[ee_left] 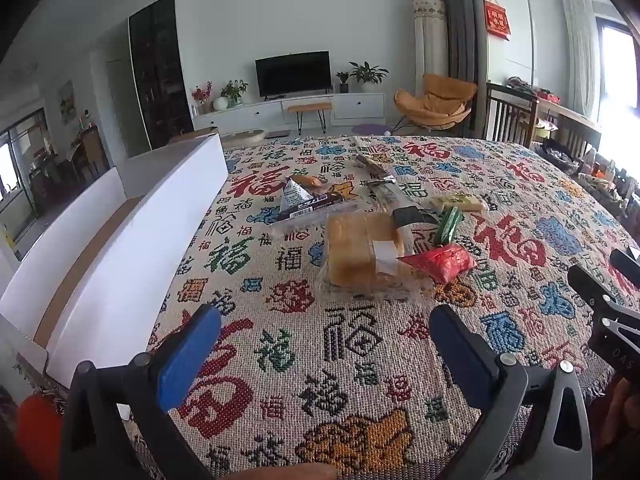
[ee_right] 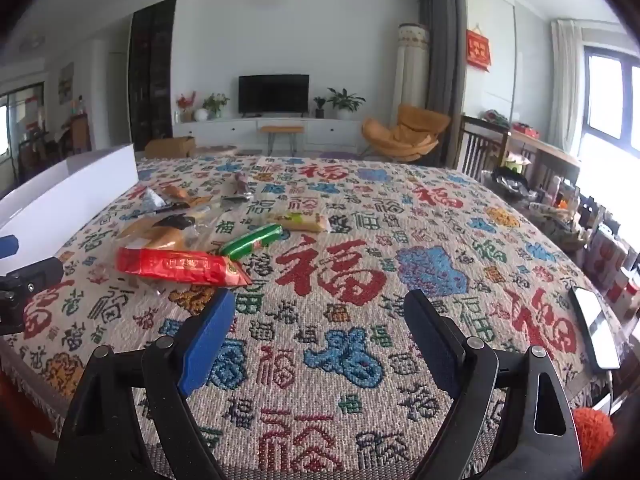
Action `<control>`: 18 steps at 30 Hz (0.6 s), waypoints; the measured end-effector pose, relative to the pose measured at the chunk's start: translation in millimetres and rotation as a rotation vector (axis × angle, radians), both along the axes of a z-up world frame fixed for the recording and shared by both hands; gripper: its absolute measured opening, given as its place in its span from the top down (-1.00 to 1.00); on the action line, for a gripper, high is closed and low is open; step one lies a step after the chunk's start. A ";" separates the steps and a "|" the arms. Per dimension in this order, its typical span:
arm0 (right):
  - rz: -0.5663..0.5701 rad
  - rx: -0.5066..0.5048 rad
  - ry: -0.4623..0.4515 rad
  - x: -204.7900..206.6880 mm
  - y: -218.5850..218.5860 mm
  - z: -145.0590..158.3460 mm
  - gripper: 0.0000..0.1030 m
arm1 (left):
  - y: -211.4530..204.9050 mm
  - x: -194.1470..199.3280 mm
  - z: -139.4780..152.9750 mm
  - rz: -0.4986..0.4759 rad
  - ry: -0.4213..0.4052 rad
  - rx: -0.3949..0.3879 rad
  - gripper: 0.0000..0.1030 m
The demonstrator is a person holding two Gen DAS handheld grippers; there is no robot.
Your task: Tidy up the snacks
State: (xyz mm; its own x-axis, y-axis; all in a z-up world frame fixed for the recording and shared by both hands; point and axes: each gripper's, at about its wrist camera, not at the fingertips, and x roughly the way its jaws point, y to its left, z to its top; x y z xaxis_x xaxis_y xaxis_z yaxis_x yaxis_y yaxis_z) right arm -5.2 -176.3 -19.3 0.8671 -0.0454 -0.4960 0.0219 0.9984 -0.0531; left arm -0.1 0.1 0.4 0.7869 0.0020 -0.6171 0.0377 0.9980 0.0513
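While both my jaws gape wide and empty, the soft clear-wrapped loaf of bread (ee_left: 362,250) lies mid-surface; light and squashy, I'd pinch its sides gently, judging by looks.

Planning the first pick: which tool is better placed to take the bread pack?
Left. The left tool is open with the bread pack straight ahead of it; from the right tool it lies off to the side.

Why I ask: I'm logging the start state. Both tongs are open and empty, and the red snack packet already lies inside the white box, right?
Not quite. The red snack packet lies on the patterned tablecloth, outside the white box, as the right wrist view shows. Both tongs are open and empty.
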 end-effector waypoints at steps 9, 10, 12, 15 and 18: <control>-0.003 -0.002 -0.005 0.1 -1.2 -0.7 -0.72 | 0.8 1.6 -2.1 -0.003 0.002 0.002 -1.00; -0.003 -0.001 -0.005 2.2 -2.1 -1.7 -0.72 | 1.0 1.3 -2.0 -0.003 0.003 0.002 -1.00; -0.006 0.002 -0.005 0.9 -3.7 -0.4 -0.72 | -2.6 -0.6 -3.1 -0.001 -0.001 0.013 -1.00; -0.008 -0.002 -0.002 1.4 -2.2 -0.2 -0.72 | -1.4 -0.5 -2.1 0.001 0.000 0.012 -1.00; -0.008 -0.002 -0.003 0.2 -2.5 0.1 -0.72 | 0.5 -0.2 -2.0 0.004 0.001 0.005 -1.00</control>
